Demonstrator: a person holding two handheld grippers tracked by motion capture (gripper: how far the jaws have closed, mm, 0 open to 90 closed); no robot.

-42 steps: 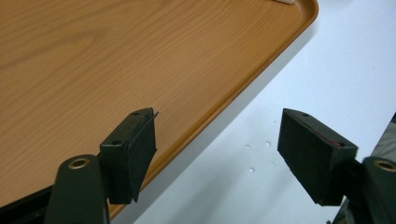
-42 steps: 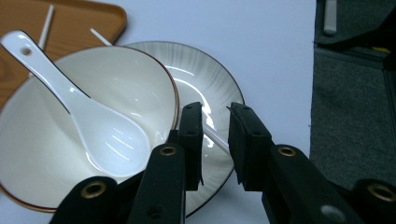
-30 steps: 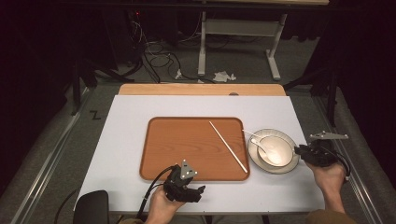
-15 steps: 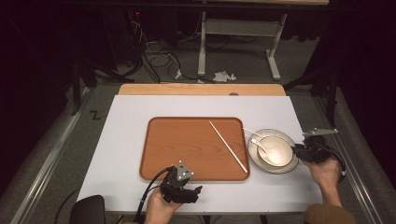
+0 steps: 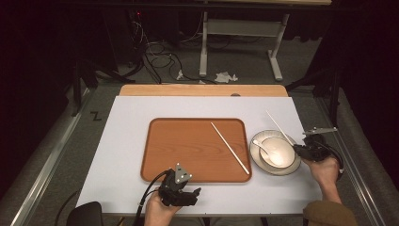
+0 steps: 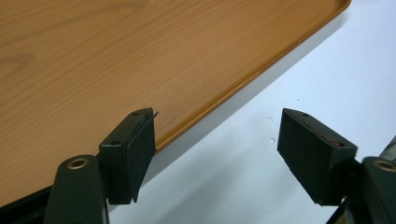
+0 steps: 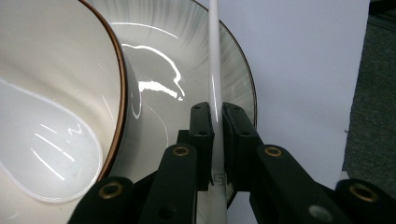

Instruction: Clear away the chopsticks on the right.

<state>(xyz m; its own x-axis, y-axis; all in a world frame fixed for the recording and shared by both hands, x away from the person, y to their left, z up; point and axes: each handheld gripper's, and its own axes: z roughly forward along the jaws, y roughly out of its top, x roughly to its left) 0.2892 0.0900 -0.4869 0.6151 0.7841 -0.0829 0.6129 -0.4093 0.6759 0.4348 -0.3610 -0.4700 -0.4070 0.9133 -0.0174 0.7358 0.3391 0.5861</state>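
while clamped, white chopstick point(image 7: 215, 70) runs between right hand-held gripper point(image 7: 217, 122) pads.

Glossy white chopstick point(image 7: 215, 70), glazed ceramic plate point(image 7: 187, 56), smooth wood-grain tray point(image 6: 116, 56), matt white table point(image 5: 127, 141)

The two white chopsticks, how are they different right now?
The thin white chopstick on the tray lies flat and free on the brown wooden tray; the thin white chopstick in the gripper is pinched by the right gripper beside the plate. Both look alike: slim, straight, white.
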